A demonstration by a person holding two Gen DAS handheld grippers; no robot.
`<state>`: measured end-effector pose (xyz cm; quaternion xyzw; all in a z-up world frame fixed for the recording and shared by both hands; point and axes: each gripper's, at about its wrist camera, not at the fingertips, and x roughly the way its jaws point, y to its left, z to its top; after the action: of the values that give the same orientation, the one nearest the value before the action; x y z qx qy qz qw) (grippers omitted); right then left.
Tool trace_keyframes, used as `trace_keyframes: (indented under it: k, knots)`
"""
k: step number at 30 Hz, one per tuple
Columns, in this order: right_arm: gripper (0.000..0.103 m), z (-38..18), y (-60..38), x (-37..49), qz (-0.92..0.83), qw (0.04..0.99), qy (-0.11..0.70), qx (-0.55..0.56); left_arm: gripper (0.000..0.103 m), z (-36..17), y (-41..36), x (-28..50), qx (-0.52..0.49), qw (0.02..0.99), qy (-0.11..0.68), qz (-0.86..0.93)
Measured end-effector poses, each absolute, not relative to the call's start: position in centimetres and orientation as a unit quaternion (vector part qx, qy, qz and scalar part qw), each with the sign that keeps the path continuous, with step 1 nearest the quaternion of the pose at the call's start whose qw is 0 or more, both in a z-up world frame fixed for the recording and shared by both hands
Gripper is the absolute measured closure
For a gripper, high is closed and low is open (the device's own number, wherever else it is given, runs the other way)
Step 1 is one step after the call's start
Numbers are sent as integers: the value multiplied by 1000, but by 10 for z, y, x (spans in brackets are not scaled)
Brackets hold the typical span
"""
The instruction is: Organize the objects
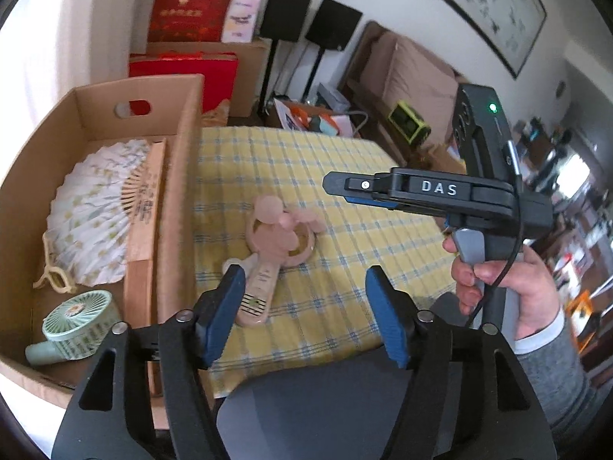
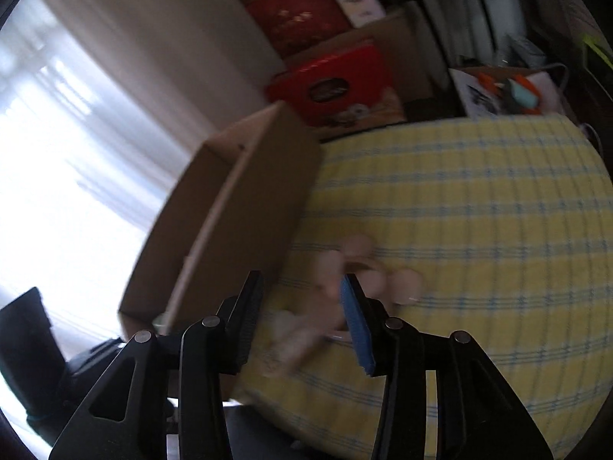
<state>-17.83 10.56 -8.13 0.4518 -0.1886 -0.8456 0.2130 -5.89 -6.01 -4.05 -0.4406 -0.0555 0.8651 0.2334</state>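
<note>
Pink fan (image 1: pixel 274 243) lies on the checked cloth (image 1: pixel 345 253) just beside the box (image 1: pixel 180 199). My left gripper (image 1: pixel 306 310) and right gripper (image 2: pixel 302 322) both gape wide, holding nothing.

A lived-in home: sofa (image 1: pixel 406 76), framed painting (image 1: pixel 486 4), stacked gift boxes (image 1: pixel 187 11), checked tablecloth (image 1: pixel 325 199).

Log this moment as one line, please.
left hand-held gripper: open, empty | right hand-held gripper: open, empty | pink fan: on tablecloth | folding fan, green fan: in cardboard box
</note>
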Motion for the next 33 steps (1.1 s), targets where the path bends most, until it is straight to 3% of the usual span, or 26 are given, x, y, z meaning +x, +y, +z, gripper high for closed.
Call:
trace_keyframes:
  k: [9,23,27,33]
  knots:
    - [53,-111,137,-177,-837,190,-198,473,41,-73,-16,-71,-478,222,2,850]
    - [48,-113,161,-162,-837,189,-224,462,41,-128,15,-107,-526,172,70,830]
    - [46,-112,168,-157,-838,191,-231,457,28,-135,15,-116,-532,154,74,829]
    - [46,-114,175,-152,-835,192,-241,455,22,-145,16,-129,-539,132,97,826]
